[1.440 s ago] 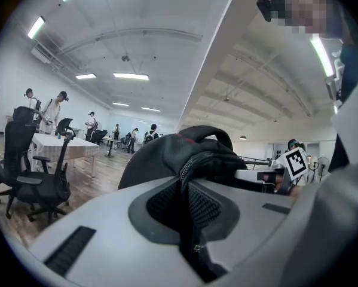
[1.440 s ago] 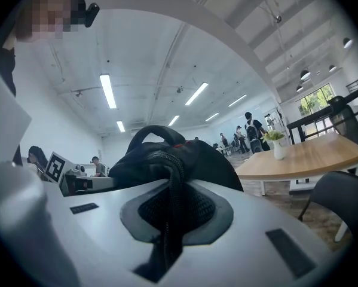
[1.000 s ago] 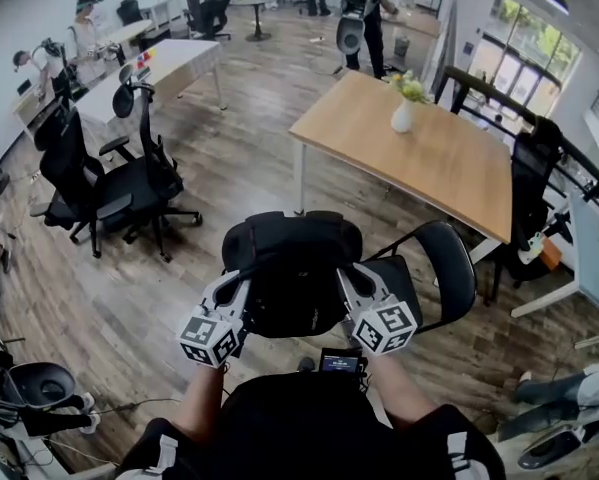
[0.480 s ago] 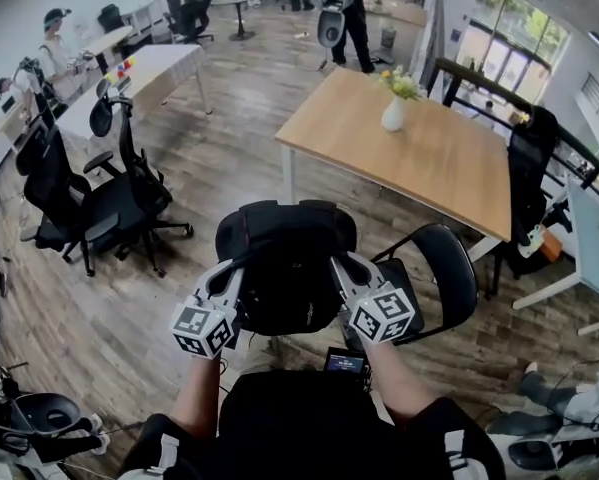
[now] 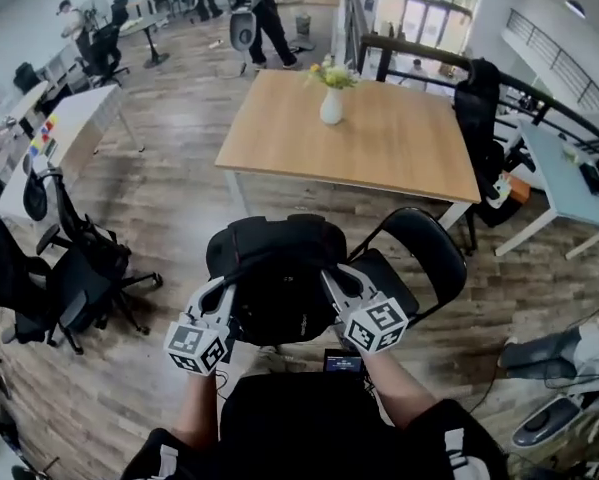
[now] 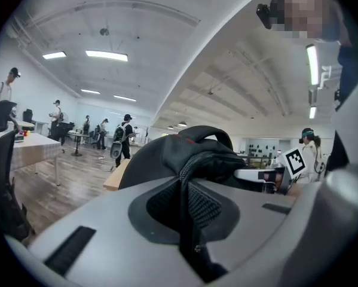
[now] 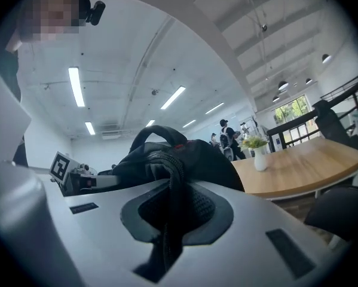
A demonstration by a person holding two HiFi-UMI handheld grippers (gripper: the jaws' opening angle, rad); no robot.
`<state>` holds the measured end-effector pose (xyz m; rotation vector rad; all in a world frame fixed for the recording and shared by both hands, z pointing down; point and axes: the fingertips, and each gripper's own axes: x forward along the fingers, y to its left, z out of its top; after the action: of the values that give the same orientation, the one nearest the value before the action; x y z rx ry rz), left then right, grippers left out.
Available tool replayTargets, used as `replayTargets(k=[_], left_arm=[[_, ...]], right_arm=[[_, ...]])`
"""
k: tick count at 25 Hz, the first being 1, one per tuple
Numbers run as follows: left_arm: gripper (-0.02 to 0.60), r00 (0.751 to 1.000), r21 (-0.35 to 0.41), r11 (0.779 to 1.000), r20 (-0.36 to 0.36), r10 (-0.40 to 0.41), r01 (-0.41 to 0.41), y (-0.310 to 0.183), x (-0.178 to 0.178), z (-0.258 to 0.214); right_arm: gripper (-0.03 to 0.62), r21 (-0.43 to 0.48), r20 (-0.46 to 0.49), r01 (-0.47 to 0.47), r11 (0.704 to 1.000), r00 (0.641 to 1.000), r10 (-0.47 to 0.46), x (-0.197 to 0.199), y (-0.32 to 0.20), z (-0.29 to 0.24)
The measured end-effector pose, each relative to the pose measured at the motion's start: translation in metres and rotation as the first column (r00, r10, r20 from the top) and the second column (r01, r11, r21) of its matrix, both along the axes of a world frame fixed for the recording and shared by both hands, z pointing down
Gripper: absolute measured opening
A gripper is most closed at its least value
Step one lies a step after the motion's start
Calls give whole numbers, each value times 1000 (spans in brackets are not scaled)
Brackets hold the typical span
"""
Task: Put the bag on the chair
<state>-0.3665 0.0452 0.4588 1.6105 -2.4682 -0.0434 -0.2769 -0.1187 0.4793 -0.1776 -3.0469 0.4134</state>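
Observation:
A black backpack (image 5: 274,278) hangs in front of me, carried between both grippers. My left gripper (image 5: 222,296) is at the bag's left side and shut on a black strap (image 6: 184,187) of it. My right gripper (image 5: 331,280) is at the bag's right side, shut on another strap (image 7: 170,202). The bag's body (image 6: 179,157) and top handle (image 7: 158,133) rise beyond the jaws in both gripper views. A black folding chair (image 5: 431,253) stands just right of the bag. Its seat (image 5: 389,276) is partly hidden behind the right gripper.
A wooden table (image 5: 379,153) with a white vase of flowers (image 5: 331,103) stands beyond the chair. Black office chairs (image 5: 69,283) and a white desk (image 5: 64,133) are at the left. People (image 5: 264,8) stand at the far end. A railing (image 5: 449,63) runs at the back right.
The view has swung round, so the table sits more central and the office chairs lower left. Both grippers keep hold of the bag, which stays beside the folding chair.

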Motion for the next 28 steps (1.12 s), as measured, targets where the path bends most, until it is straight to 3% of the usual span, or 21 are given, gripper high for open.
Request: replayTargets(k=[3, 7, 14, 17, 22, 28], left_arm=[[18, 994, -2, 994, -3, 106, -106, -30, -24, 3], [18, 967, -7, 967, -15, 253, -253, -71, -47, 7], [18, 866, 3, 866, -26, 500, -500, -143, -72, 4], [18, 810, 3, 810, -30, 586, -586, -173, -65, 7], [18, 687, -13, 687, -41, 726, -726, -213, -36, 20], [18, 559, -31, 558, -86, 825, -829, -249, 9, 41]], right_arm=[[34, 31, 4, -97, 995, 995, 97, -4, -17, 2], [34, 27, 2, -240, 970, 971, 240, -6, -39, 4], [34, 35, -21, -487, 873, 873, 488, 3, -68, 1], [34, 47, -38, -577, 816, 815, 578, 20, -75, 4], [32, 36, -58, -736, 676, 674, 736, 60, -80, 17], [32, 20, -95, -836, 548, 544, 834, 106, -88, 35]])
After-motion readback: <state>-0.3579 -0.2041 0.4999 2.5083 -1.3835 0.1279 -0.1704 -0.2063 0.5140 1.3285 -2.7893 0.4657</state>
